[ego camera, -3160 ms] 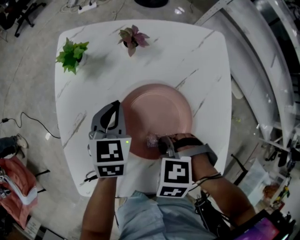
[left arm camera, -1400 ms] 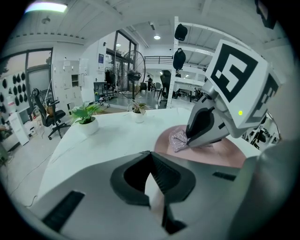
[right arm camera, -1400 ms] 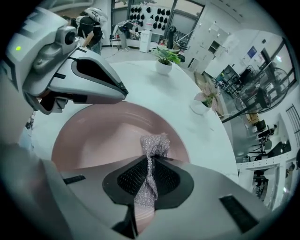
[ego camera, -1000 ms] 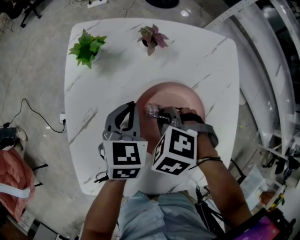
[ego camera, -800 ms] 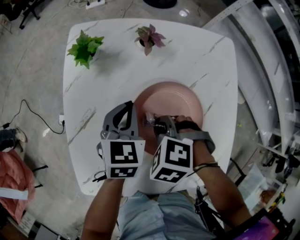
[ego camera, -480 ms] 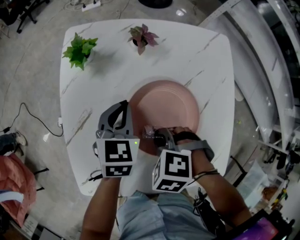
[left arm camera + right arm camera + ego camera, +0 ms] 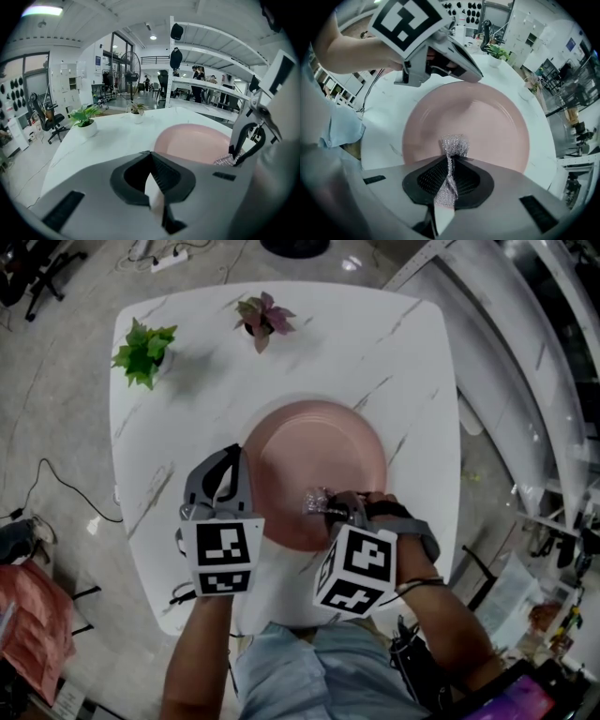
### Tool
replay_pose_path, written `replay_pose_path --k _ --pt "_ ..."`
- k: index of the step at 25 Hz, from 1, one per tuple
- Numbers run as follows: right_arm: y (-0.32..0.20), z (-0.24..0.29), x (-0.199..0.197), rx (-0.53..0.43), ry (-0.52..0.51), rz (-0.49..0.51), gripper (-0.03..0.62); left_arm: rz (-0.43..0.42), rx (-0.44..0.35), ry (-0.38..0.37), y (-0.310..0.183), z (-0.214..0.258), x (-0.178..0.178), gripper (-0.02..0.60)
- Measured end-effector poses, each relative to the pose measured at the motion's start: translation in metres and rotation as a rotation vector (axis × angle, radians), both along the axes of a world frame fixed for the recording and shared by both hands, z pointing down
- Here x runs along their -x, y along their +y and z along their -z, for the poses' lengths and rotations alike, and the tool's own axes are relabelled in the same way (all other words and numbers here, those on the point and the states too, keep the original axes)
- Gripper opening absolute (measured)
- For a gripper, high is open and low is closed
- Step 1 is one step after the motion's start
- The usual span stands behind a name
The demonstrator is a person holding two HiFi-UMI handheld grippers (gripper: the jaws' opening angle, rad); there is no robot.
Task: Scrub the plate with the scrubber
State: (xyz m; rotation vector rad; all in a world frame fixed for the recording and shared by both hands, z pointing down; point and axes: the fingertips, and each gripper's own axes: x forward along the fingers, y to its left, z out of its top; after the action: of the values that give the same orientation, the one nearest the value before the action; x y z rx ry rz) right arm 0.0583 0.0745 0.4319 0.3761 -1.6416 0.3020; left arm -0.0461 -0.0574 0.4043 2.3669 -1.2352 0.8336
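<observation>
Pink plate (image 7: pixel 319 451), silver scrubber (image 7: pixel 314 502), white-marbled table (image 7: pixel 375 343)

Grey left gripper (image 7: pixel 231 461) and right gripper (image 7: pixel 328 506) carry black-and-white marker cubes (image 7: pixel 220 555); dark wrist strap (image 7: pixel 401 525), pale blue clothing (image 7: pixel 309 667)

The plate (image 7: pixel 319 442) sits on the bench (image 7: pixel 403 352), toward its near right. A potted plant (image 7: pixel 142 351) stands at the far left corner, a second plant (image 7: pixel 261 317) to its right. The left gripper (image 7: pixel 234 456) is just left of the plate. The scrubber (image 7: pixel 315 502), between the right gripper's (image 7: pixel 333 509) fingers, rests on the plate's near part.
</observation>
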Motion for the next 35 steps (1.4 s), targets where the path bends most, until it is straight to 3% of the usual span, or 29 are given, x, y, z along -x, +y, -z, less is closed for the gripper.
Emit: replay_pose_path --k 7,18,26,35 --pt "-0.031 0.0 -0.032 -0.043 0.056 -0.129 0.054 -0.004 0.003 0.003 0.002 0.001 -0.001 0.005" --pt "-0.086 0.0 -0.048 -0.119 0.085 -0.194 0.055 -0.001 0.013 0.02 0.004 0.001 -0.001 0.005" --pt "-0.113 0.001 -0.028 -0.162 0.06 -0.154 0.055 0.0 0.015 0.024 0.004 0.001 -0.001 0.005" --pt "-0.102 0.002 0.013 -0.167 0.0 -0.023 0.055 0.003 0.016 0.032 0.004 0.001 -0.001 0.005"
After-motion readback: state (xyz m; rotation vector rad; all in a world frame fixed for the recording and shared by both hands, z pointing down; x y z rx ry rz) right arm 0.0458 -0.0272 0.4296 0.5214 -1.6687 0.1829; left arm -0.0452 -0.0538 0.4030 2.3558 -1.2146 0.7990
